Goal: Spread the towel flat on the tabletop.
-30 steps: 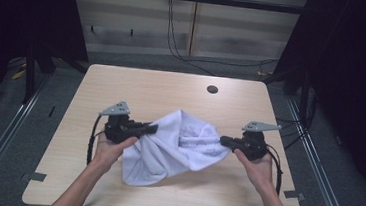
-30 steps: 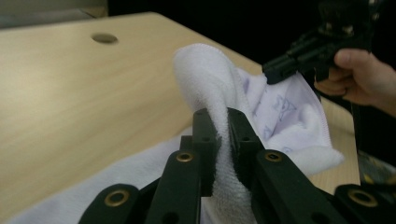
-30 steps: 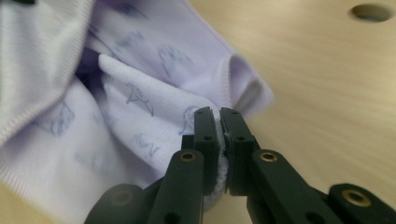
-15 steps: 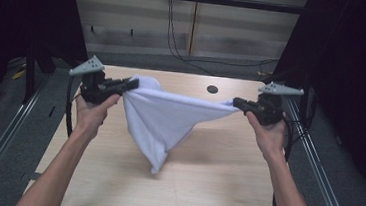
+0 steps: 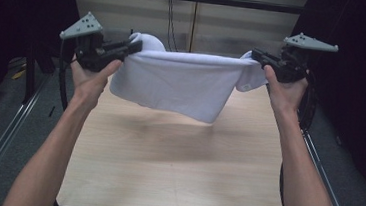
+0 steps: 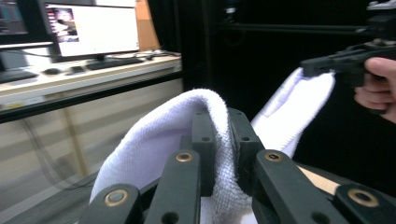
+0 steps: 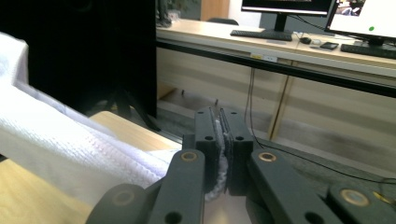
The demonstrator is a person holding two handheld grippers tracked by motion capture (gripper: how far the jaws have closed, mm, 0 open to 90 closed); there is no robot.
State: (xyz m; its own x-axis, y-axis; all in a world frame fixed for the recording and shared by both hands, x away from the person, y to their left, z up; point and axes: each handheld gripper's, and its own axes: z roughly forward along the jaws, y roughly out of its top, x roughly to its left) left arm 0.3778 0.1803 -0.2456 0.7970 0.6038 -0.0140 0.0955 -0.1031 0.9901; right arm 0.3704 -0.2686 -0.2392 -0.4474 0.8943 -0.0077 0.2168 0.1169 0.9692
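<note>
White towel is off the counter, stretched in the air between the two grippers and hanging over the far half of the board. Left gripper has one top corner, right gripper has the other; both are held high, well apart, roughly level.

Room: the counter under the towel is bare wood, and nothing lies between the towel's lower edge and the near edge. Towel's lowest point sags right of centre, clear of the surface, with a soft shadow below it. Dark floor and rails run along both sides of the counter; a black frame bar crosses behind the towel.

Jaws: in the left gripper view the left jaws are clamped on the towel, with a fold bulging over the tips. In the right gripper view the right jaws are pressed together on a thin bit of towel edge, cloth showing in the seam.

Hidden or unclear: the far edge of the counter is covered by the towel in the high view. Both forearms are cut off at the bottom of it. How much fabric sits inside the right jaws is hard to judge; looks like just the hem.

Towel itself: plain white terry, top edge pulled nearly taut, a loose flap drooping beside the right gripper, body hanging in one curved sheet.
</note>
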